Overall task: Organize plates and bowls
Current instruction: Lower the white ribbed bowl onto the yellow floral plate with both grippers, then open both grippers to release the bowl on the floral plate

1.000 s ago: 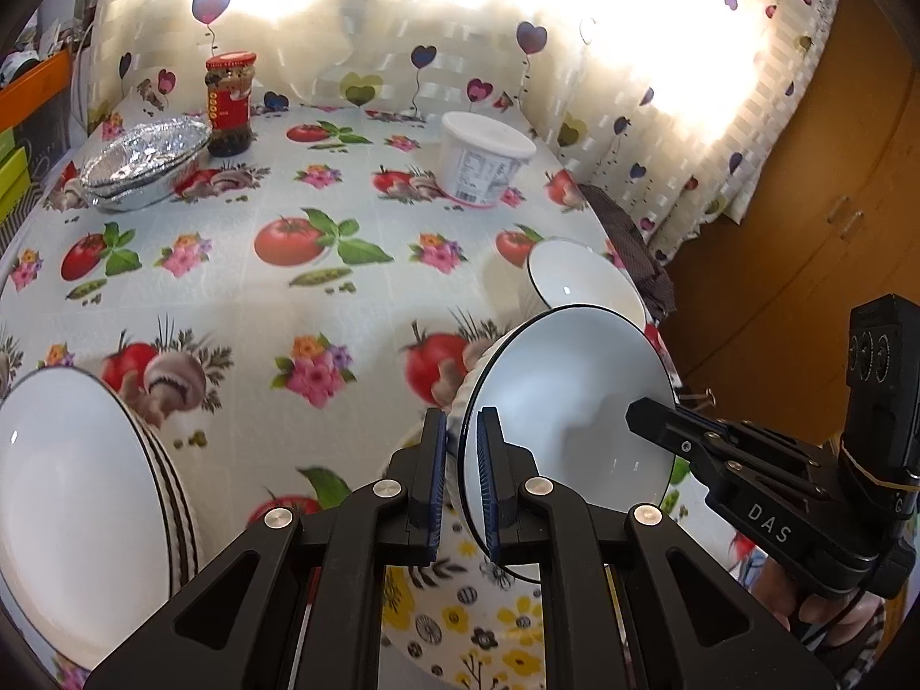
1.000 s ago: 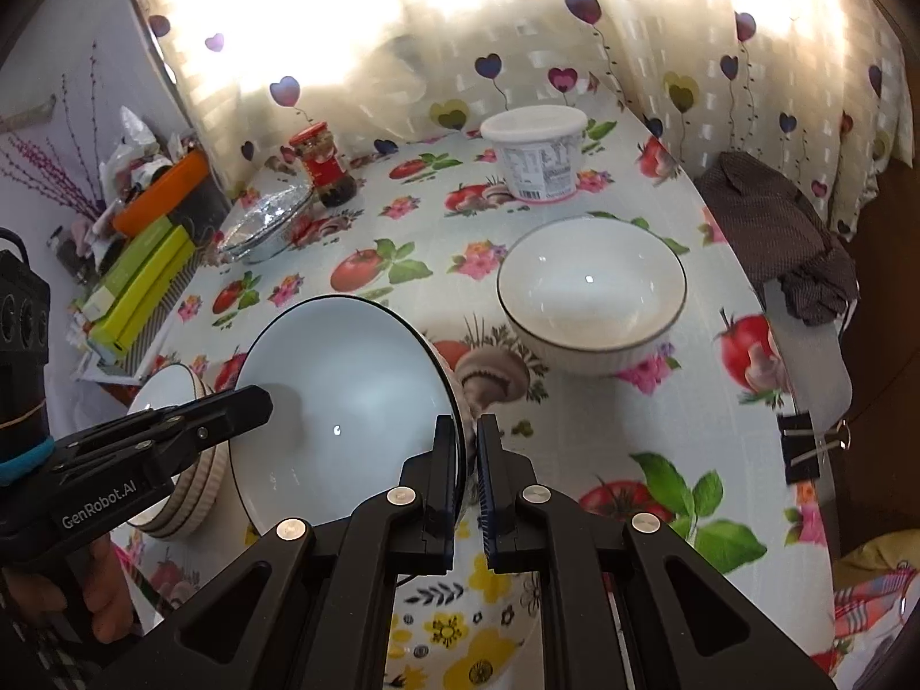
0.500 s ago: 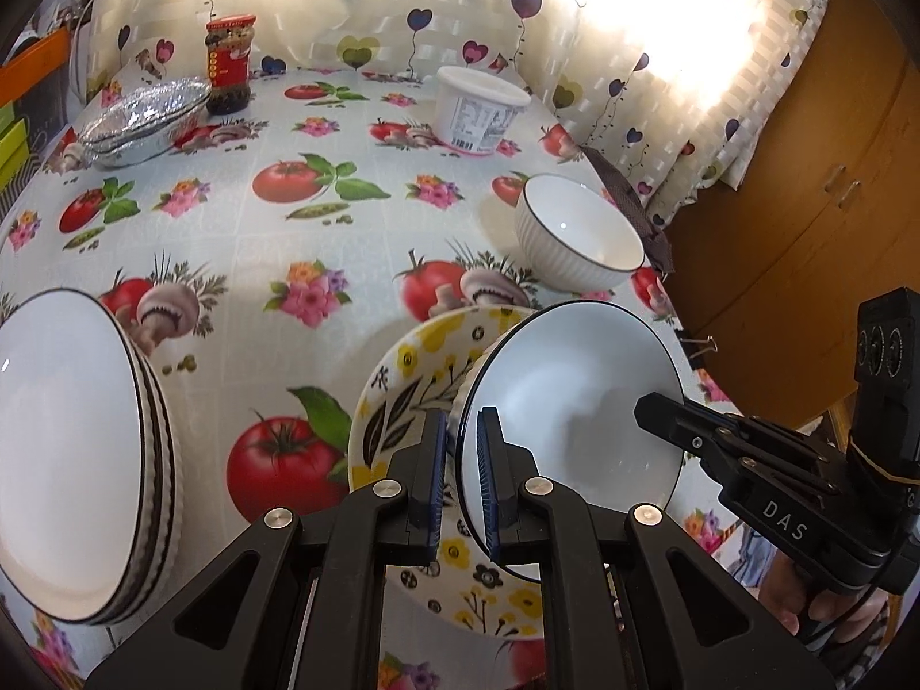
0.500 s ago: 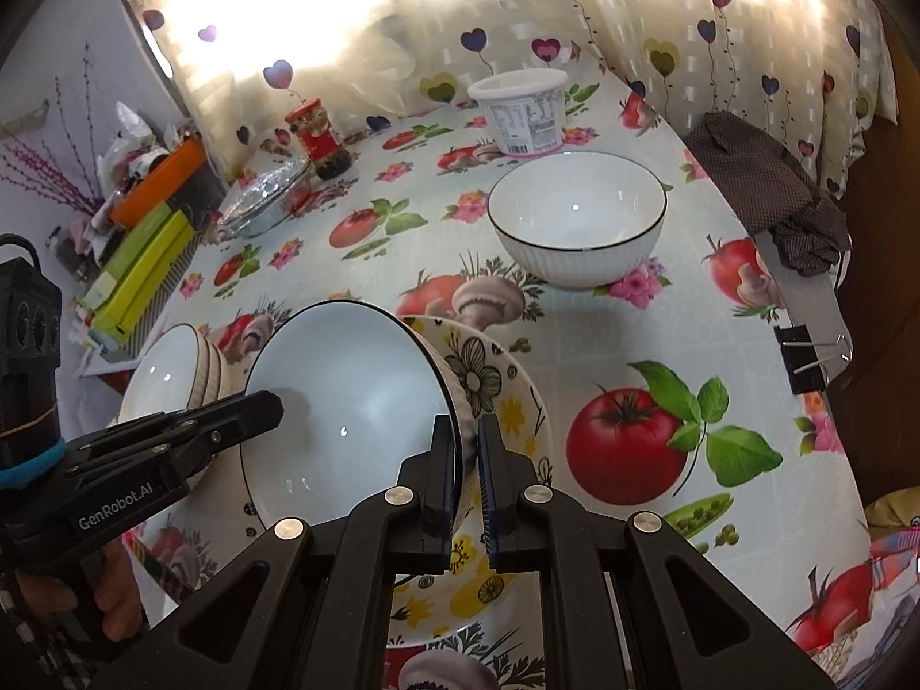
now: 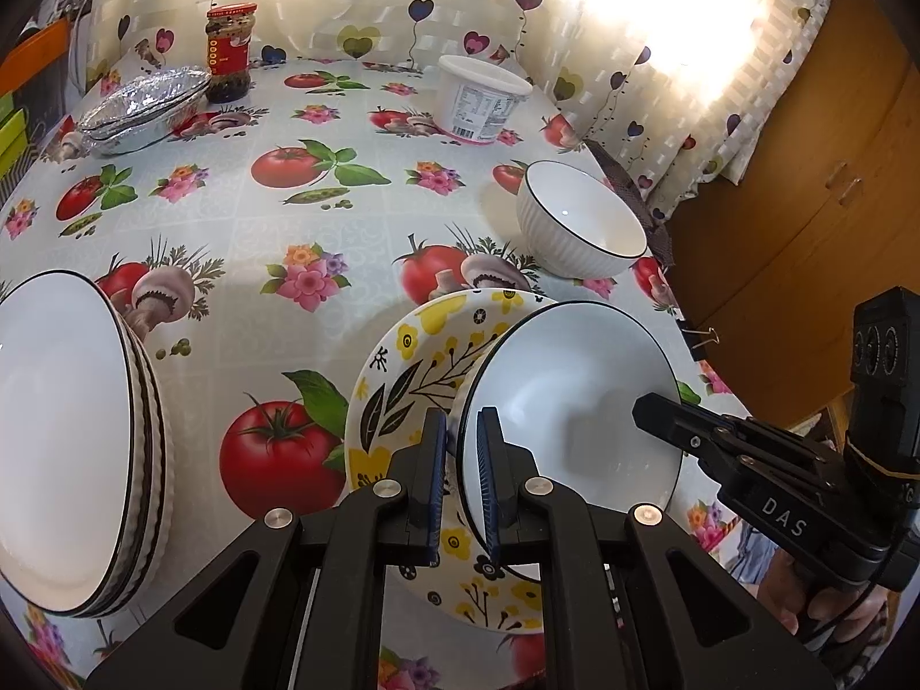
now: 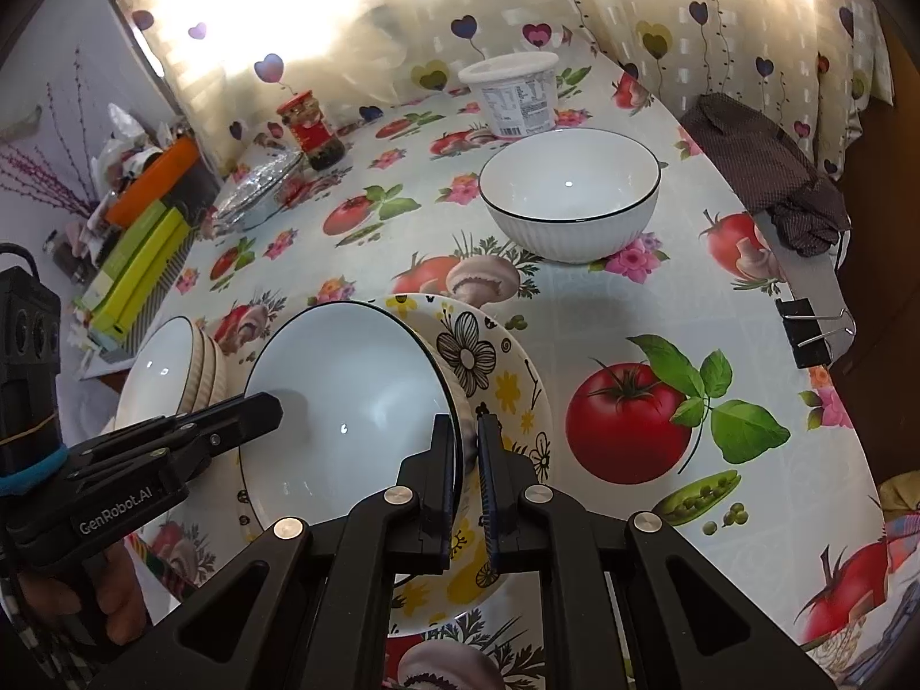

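Both grippers hold one white black-rimmed bowl [image 5: 566,402] above a yellow flowered plate [image 5: 414,356]. My left gripper [image 5: 463,431] is shut on the bowl's left rim. My right gripper [image 6: 468,437] is shut on its right rim; the bowl [image 6: 351,402] and plate [image 6: 506,379] show there too. The right gripper's arm [image 5: 776,494] reaches the rim on the right of the left wrist view. A second white bowl [image 5: 581,230] stands further back, also in the right wrist view [image 6: 569,195]. A stack of white bowls [image 5: 69,448] stands at the left, also in the right wrist view [image 6: 172,362].
A white tub [image 5: 480,98], a red-lidded jar [image 5: 229,52] and foil trays [image 5: 144,109] stand at the back of the table. A dark cloth [image 6: 770,172] and a binder clip [image 6: 811,328] lie at the right edge. Boxes [image 6: 138,264] are stacked at the left. A wooden cabinet [image 5: 805,201] stands to the right.
Both grippers have pulled back toward the table's near edge with the bowl. The flowered plate has come into view beneath it, and the bowl is lower over it.
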Motion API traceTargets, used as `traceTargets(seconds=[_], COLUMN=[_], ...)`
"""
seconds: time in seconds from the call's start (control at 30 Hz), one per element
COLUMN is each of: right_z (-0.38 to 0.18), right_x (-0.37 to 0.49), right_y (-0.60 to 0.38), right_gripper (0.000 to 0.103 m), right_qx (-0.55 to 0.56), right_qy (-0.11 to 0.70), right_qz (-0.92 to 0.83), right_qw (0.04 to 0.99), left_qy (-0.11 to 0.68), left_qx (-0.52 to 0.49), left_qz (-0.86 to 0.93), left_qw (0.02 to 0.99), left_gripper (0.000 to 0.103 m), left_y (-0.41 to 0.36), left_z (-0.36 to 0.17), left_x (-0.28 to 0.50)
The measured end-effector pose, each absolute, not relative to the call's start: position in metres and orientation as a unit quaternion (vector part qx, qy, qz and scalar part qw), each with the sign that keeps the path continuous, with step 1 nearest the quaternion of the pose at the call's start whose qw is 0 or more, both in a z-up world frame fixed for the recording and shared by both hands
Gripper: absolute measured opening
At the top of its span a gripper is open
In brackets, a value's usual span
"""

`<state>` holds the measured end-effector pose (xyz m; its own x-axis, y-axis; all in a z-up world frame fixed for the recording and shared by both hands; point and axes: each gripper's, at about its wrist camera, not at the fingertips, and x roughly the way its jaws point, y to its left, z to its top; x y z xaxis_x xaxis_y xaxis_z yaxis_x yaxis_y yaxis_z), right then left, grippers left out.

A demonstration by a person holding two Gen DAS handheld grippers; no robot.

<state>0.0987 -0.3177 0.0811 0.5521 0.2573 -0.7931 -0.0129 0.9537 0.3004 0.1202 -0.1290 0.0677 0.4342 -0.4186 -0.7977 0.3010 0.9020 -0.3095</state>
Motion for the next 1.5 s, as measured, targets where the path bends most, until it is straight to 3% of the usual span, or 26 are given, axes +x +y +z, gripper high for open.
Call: traceTargets(seconds=[1.5], right_z=[0.072], right_x=[0.118], right_y=[-0.327], right_gripper=[0.015], right_qx=[0.169], right_qy=[0.494], right_qz=[0.091], right_qw=[0.848], left_qy=[0.499], left_qx=[-0.063], left_qz=[-0.210], left_qw=[0.838], left_gripper=[0.011], left_y=[-0.131], left_z=[0.062], left_x=[0.140])
